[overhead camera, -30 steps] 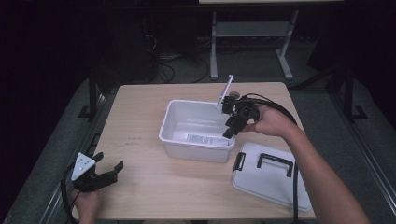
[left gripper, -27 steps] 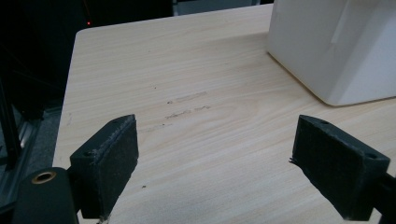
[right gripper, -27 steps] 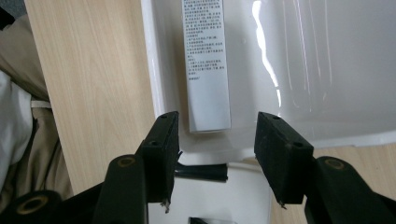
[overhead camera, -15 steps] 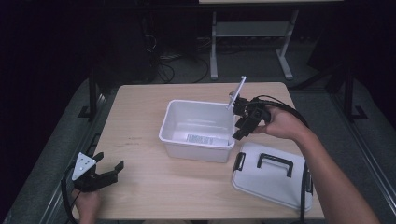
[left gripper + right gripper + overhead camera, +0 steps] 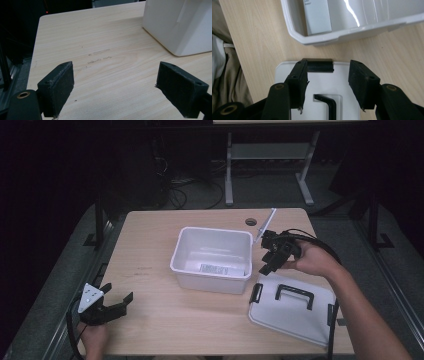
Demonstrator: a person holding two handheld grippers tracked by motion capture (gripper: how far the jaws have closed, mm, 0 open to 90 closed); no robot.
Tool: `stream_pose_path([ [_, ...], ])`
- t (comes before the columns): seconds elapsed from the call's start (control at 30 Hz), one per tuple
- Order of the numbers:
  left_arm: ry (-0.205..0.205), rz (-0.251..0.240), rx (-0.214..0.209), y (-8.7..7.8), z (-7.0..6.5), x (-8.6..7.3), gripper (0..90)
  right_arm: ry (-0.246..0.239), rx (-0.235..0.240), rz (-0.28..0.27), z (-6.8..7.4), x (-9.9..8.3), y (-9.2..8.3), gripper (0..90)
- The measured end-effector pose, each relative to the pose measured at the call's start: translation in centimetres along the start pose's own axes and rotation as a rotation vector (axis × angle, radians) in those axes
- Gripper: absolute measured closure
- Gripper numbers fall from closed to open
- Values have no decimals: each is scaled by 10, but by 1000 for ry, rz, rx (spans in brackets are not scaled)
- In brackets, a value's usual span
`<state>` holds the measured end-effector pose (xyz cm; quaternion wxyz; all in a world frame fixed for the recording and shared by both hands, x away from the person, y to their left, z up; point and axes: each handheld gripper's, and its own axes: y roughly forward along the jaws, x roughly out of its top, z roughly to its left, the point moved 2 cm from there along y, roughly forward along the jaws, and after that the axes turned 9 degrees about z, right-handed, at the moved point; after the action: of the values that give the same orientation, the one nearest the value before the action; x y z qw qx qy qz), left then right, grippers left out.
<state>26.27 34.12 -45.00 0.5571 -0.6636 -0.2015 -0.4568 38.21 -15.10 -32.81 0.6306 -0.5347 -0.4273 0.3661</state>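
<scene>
A white plastic bin (image 5: 212,257) stands open in the middle of the wooden table, a printed label (image 5: 216,268) lying on its floor. Its white lid (image 5: 295,315) with a black handle (image 5: 295,295) lies flat to the bin's right. My right gripper (image 5: 267,264) hovers between the bin's right wall and the lid's near-left corner, open, nothing between its jaws. In the right gripper view, that gripper (image 5: 328,75) looks down on the lid (image 5: 322,85), its black clasp (image 5: 320,66) and the bin's rim (image 5: 342,35). My left gripper (image 5: 119,293) rests open at the front-left corner.
In the left gripper view the wide-open gripper (image 5: 116,72) faces bare wood, with the bin's corner (image 5: 180,25) at upper right. A cable hole (image 5: 251,222) sits behind the bin. The table's left edge (image 5: 36,50) is close. Cables trail from both grippers.
My right gripper has moved right, off the bin's right rim, and slightly lower toward the lid. The left gripper, bin and lid have stayed in place.
</scene>
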Motion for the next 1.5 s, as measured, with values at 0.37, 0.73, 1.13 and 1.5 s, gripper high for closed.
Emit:
stream_pose_path([
  [0.37,2,1,1,1,0,0,137,33,9,1,-4,-22,8,490],
  [0.73,4,3,1,1,-1,0,137,69,21,4,-7,-46,21,491],
  [1.13,4,7,2,1,-1,0,137,107,45,9,-10,-71,39,493],
  [1.5,2,2,-2,1,-1,0,137,136,55,18,-14,-89,50,493],
])
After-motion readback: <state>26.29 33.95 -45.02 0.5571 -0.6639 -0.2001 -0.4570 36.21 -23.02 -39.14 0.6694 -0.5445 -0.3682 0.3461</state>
